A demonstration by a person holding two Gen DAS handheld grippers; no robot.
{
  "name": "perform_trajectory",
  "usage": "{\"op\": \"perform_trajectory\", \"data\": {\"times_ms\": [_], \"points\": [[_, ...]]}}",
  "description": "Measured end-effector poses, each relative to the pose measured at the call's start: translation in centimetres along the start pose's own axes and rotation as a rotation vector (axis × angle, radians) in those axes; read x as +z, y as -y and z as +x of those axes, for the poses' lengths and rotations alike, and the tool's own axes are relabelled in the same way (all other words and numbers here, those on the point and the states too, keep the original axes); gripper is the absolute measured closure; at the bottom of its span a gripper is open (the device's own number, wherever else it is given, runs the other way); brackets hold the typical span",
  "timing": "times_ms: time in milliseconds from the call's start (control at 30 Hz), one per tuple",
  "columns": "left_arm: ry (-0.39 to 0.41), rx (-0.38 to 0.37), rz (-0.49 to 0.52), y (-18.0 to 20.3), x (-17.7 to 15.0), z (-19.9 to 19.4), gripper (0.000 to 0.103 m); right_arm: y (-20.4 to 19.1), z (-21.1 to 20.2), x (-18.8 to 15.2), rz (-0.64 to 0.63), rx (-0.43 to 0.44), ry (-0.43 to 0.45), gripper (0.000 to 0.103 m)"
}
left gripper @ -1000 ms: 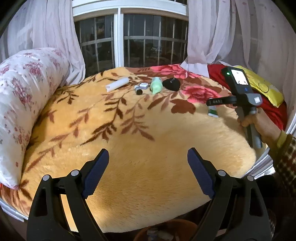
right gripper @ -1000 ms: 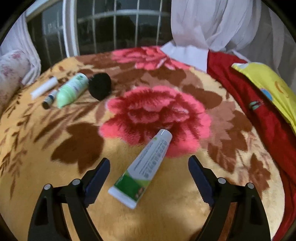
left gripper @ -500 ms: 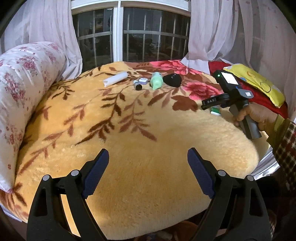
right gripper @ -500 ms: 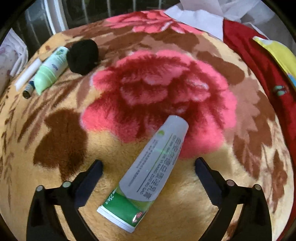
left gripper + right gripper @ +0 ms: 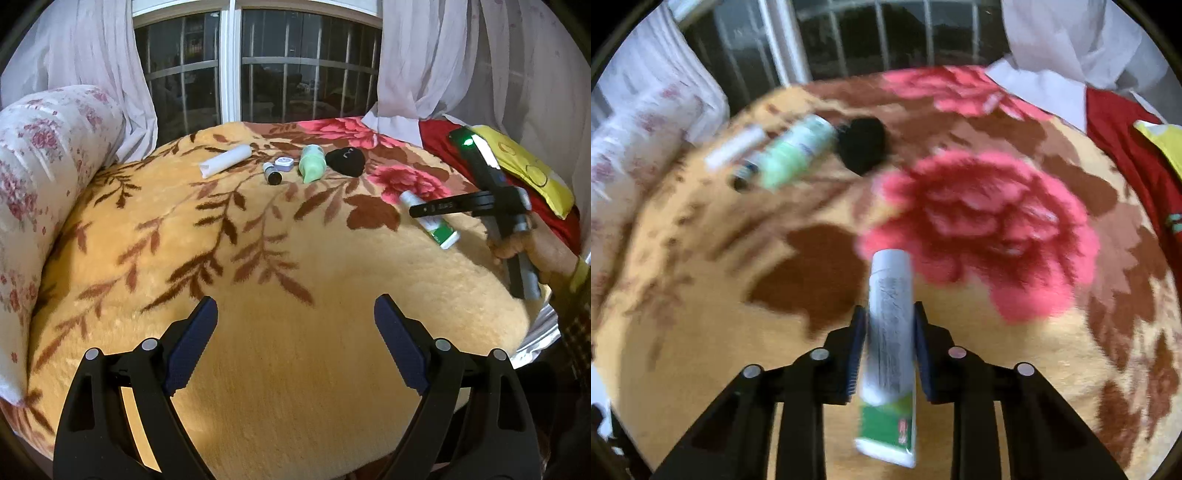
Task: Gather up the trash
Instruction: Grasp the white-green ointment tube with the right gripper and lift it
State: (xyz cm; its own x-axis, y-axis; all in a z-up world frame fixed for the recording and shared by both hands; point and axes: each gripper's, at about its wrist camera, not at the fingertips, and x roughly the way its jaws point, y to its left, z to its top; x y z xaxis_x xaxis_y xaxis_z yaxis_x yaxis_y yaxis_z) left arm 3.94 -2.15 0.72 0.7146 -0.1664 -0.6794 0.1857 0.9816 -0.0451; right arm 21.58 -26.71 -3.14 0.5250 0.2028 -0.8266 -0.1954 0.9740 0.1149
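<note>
White-and-green tube (image 5: 890, 354) sits lower centre of the right wrist view, nipped mid-body between my right gripper (image 5: 889, 354), whose jaws have just closed on it; crimped end hangs toward me. Blanket (image 5: 701, 314) lies below it. My left gripper (image 5: 295, 343) is spread wide, empty, free for the clutter upper centre: green bottle (image 5: 312, 168), black pouch (image 5: 347, 162).

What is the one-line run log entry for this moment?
right hand-held gripper: just closed on white-and-green tube | left hand-held gripper: open, empty, over blanket | pale green bottle, black pouch: uncollected
</note>
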Motion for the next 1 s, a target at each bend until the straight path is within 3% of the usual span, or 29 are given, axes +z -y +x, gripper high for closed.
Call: {"op": "perform_trajectory", "data": {"times_ms": [133,233,333,367,400,433,533,700,1000], "points": [[0.0,0.027,0.004,-0.4,1.7,1.1,0.018,-2.0,-1.6,0.0,-0.049,0.033,0.049,0.077],[-0.013,0.027,-0.027,-1.1,3.0,2.1,0.018,-2.6,-0.9,0.4,-0.084,-0.025,0.025,0.077],[-0.004,0.008,-0.062,-1.6,3.7,2.3,0.018,-2.1,0.7,0.5,-0.095,-0.052,-0.027,0.069],[0.003,0.008,-0.063,-1.6,3.8,2.2,0.018,-2.0,0.5,0.7,-0.096,-0.049,-0.013,0.06],[0.007,0.009,-0.061,-1.6,3.9,2.3,0.018,-1.9,0.3,0.7,-0.101,-0.059,-0.001,0.031],[0.008,0.013,-0.056,-1.5,3.9,2.4,0.018,-1.9,0.1,0.7,-0.11,-0.091,0.022,0.013],[-0.007,0.012,-0.037,-1.1,3.8,2.9,0.018,-1.4,0.2,0.8,-0.136,-0.164,0.028,0.012],[-0.02,-0.013,-0.049,-0.9,3.5,3.5,0.018,-0.4,2.0,0.9,-0.122,-0.158,-0.054,0.017],[-0.028,-0.039,-0.049,-0.5,3.0,3.6,0.018,0.7,4.2,0.9,-0.077,-0.094,-0.156,0.015]]}}
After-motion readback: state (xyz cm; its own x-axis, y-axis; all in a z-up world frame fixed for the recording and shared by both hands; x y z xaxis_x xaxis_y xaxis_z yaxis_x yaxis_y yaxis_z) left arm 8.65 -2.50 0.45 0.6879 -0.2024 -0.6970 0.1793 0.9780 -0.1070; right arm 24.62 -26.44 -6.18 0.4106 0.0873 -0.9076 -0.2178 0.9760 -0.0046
